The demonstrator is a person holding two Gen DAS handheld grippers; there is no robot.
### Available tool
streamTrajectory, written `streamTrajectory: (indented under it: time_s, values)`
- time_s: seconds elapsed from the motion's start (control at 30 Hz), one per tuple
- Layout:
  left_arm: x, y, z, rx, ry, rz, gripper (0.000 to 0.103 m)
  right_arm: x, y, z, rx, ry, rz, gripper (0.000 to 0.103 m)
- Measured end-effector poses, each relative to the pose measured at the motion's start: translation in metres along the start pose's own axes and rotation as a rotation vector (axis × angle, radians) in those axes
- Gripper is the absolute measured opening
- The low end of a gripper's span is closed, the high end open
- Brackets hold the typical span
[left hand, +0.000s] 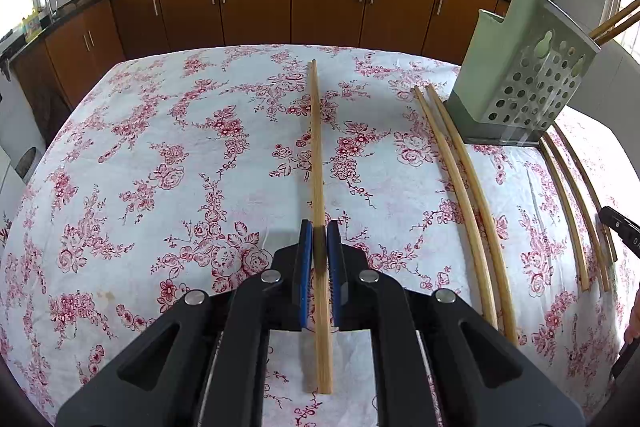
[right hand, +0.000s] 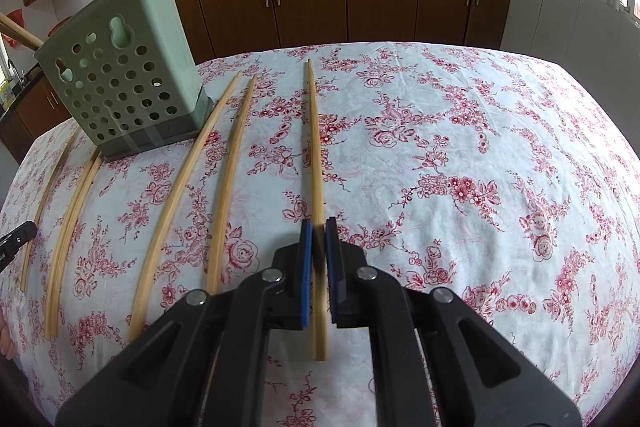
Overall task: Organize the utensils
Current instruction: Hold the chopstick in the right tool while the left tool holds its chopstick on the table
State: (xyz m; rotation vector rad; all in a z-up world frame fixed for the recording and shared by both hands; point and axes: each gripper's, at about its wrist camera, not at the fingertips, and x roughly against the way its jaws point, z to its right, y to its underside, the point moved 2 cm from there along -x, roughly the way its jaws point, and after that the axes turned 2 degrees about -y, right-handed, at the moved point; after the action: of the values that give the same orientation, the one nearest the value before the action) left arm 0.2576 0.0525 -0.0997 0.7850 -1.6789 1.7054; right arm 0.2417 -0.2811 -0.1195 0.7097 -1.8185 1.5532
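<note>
Floral cloth [left hand: 160, 147] far edge open | L fingers [left hand: 320, 259] & R fingers [right hand: 319, 255] each clamp chopstick [left hand: 317, 147] | holder [right hand: 120, 75] betw.

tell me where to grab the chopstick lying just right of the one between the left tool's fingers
That chopstick is probably best taken at its thicker near half, from straight above, tool fingers across its width. It lies flat on the cloth, pointing away. Its neighbour sits close on the right, so that gap is tight.
</note>
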Motion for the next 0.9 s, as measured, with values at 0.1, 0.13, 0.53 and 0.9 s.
streamTrajectory:
  time_s: [0.1,0.13,0.53,0.9]
  values:
    - [0.000,0.000,0.000,-0.001,-0.001,0.000,0.009,0.000,-0.001,0.000,0.002,0.002,-0.001,0.008]
    - [0.000,0.000,0.000,-0.002,-0.004,0.000,0.009,0.001,0.000,0.000,0.002,0.003,-0.001,0.008]
    - [0.021,0.026,0.011,-0.047,-0.022,-0.003,0.008,0.014,0.017,0.000,0.012,-0.001,-0.004,0.008]
    - [0.064,-0.001,-0.002,-0.016,0.006,0.085,0.007,0.073,-0.003,0.014,-0.009,-0.025,0.137,0.008]
